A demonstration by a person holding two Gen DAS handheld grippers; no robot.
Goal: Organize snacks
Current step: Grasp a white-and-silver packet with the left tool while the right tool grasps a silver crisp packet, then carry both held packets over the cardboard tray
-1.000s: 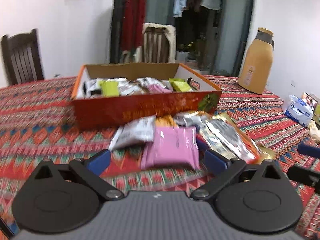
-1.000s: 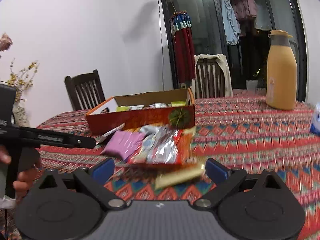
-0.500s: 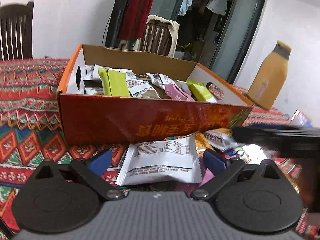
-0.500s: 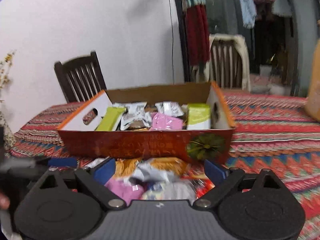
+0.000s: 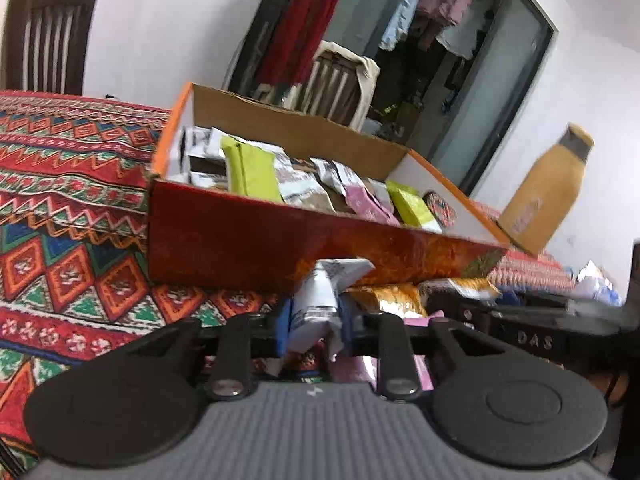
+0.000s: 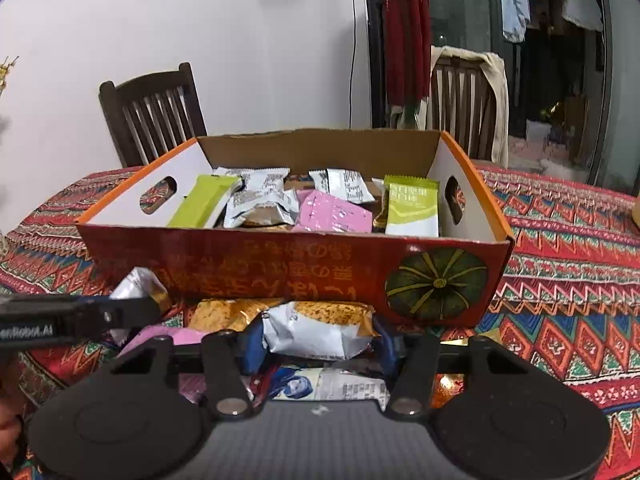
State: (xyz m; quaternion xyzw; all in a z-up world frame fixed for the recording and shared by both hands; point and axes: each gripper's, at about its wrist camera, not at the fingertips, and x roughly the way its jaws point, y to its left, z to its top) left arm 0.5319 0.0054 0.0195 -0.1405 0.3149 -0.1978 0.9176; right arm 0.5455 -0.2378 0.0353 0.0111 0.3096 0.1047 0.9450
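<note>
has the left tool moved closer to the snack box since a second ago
Yes. In the left wrist view the orange box now looms far larger, so the left tool has moved in toward it, and it is now shut on a white packet.

Left gripper (image 5: 314, 330) angled down, jaws clamped tight on a white snack packet (image 5: 318, 304). Right gripper (image 6: 318, 346) angled down, jaws closing, silver-and-orange packet (image 6: 320, 330) between them, pads touching its ends.
</note>
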